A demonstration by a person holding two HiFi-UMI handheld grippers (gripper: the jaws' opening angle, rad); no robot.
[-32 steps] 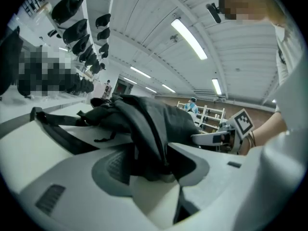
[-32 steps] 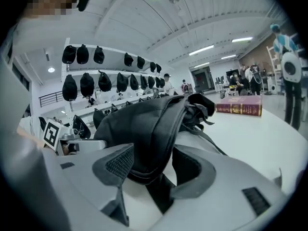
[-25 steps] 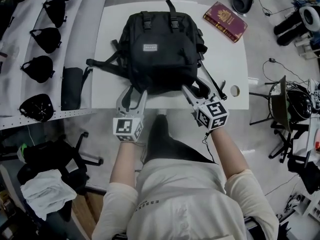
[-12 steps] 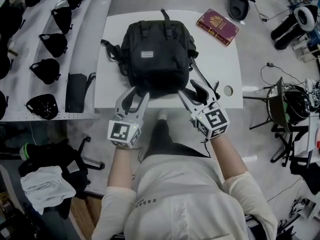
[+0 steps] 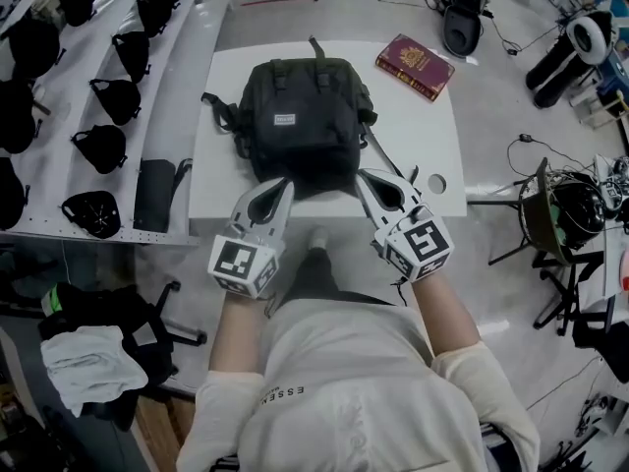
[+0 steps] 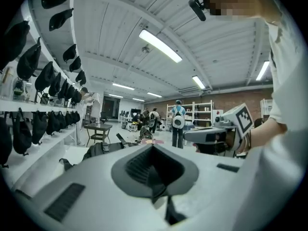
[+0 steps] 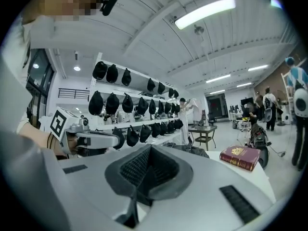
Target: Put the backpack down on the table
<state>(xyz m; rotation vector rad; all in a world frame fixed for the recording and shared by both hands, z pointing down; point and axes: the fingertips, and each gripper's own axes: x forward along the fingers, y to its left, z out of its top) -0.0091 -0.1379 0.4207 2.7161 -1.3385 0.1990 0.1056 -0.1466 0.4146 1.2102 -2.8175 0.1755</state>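
Large open workshop, grey floor. Long white wall shelf (image 5: 157, 87) hung with black bags, left of the backpack. White rectangular counter (image 5: 442, 165) in mid head view.

Black fabric backpack (image 5: 300, 126) lying flat on the counter, labelled front panel up and top handle on the far side. Shoulder straps spilling out left and right of the body. Dark red hardcover book (image 5: 414, 67) beyond and right of the backpack, well apart from it, also on the counter.

Left claw (image 5: 280, 187) by the backpack's near left corner, right claw (image 5: 366, 177) by its near right corner. Both closed tight, pads together, nothing pinched between them. Checked in both gripper views: no strap or fabric at the pads. Contact with the backpack's near edge not resolvable from the head view.

Status, as judged:
- Set-down done. Backpack wholly carried by the counter and free of both claws.
- Left to do: nothing evident beyond taking both claws clear of the backpack.
- Thin strap trailing from the backpack's right side toward the near counter edge. Over the edge or not: cannot tell.
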